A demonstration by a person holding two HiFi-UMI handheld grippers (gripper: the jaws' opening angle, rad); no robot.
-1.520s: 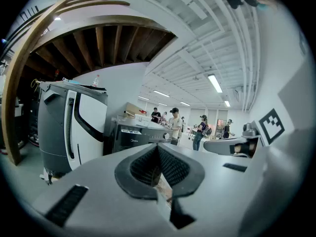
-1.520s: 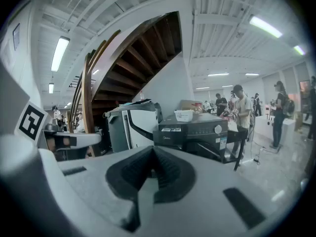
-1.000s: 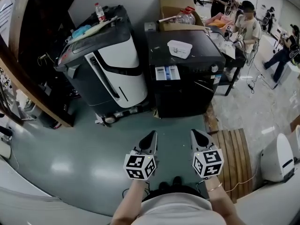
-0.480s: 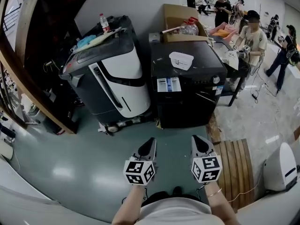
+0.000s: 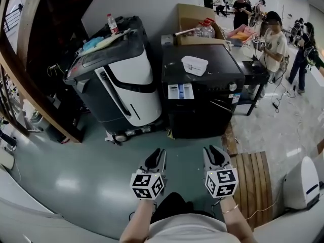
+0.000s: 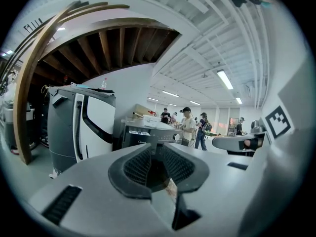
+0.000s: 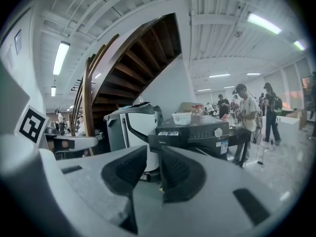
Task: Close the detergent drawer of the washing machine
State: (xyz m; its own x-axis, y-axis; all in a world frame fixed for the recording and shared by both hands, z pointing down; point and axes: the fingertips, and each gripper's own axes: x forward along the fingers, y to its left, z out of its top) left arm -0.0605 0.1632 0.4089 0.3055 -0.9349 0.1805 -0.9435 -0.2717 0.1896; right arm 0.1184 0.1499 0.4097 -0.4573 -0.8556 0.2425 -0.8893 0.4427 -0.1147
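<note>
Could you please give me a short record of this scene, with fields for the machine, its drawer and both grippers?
washing machine: black, ahead of the person
detergent drawer: pulled out, upper left of the machine's front
on top: white container
left gripper: jaws have just been opening, nothing between them, well short of the drawer
right gripper: jaws slightly apart, empty, also short of the machine

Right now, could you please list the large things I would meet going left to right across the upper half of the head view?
Tilted grey-and-white upright appliance → black front-loading washing machine → person in a white T-shirt.
</note>
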